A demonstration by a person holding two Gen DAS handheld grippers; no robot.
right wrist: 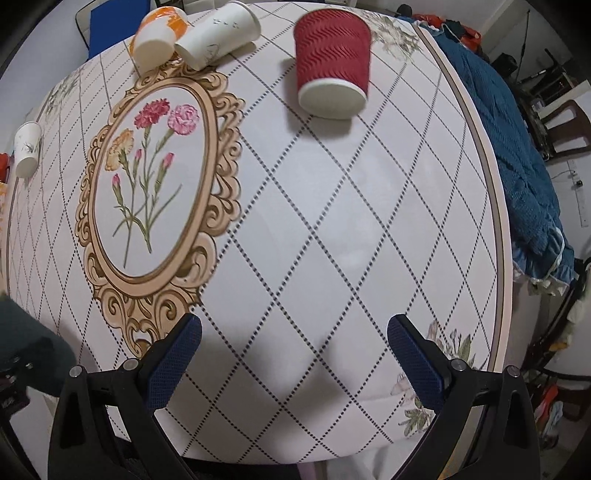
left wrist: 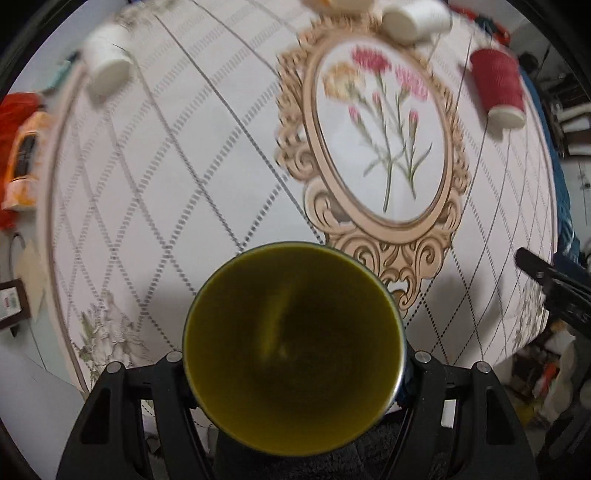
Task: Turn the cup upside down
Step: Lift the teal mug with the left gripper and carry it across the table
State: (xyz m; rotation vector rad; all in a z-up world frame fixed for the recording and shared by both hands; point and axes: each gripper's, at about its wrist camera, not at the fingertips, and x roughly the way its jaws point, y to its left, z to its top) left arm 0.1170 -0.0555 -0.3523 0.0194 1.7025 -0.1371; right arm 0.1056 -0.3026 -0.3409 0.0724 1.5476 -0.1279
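My left gripper (left wrist: 293, 363) is shut on a cup with an olive-green inside (left wrist: 293, 347). The cup's mouth faces the camera and hides the fingertips; it is held above the table's near edge. A dark part of it shows at the left edge of the right wrist view (right wrist: 26, 350). My right gripper (right wrist: 294, 354) is open and empty, its blue pads (right wrist: 173, 363) wide apart above the near part of the table.
On the patterned tablecloth (right wrist: 332, 240) a red ribbed cup (right wrist: 332, 62) stands mouth up at the far right. An orange cup (right wrist: 159, 33) and a white cup (right wrist: 218, 33) lie at the back, another white cup (right wrist: 26, 153) at the far left. A blue blanket (right wrist: 517, 147) lies beyond the right edge.
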